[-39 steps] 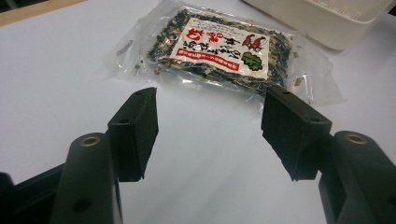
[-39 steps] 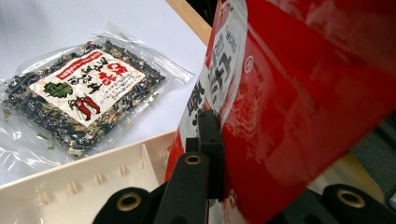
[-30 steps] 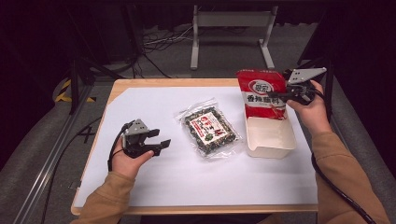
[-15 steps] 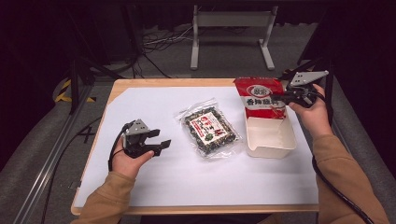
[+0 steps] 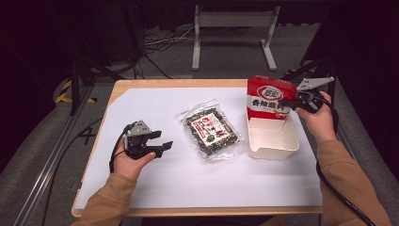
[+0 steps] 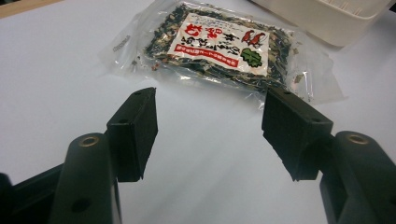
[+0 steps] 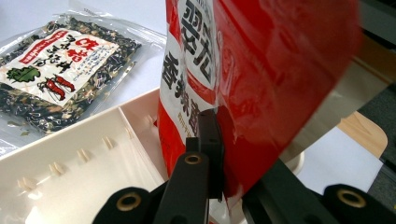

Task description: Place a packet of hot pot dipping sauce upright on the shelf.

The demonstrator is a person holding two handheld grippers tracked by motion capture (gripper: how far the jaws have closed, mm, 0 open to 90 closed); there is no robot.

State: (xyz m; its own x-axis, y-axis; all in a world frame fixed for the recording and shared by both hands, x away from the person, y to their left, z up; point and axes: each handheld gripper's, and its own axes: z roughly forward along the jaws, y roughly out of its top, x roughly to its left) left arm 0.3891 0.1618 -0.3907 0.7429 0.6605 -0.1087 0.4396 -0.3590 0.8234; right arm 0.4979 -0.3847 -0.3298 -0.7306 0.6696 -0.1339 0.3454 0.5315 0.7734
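White paper covers the desk (image 5: 155, 188). At left, the left gripper (image 5: 160, 145) is held released beside the unpacked seaweed packet (image 5: 210, 132). At right, the red pouch (image 5: 267, 101) is clamped upright by the right gripper (image 5: 285, 104) over the white tray (image 5: 273, 148), not yet laid inside.

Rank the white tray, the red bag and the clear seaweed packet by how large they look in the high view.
1. Clear seaweed packet and white tray: they look about alike, so I do not rank them.
2. Red bag: smallest, though it is held upright and partly inside the tray.
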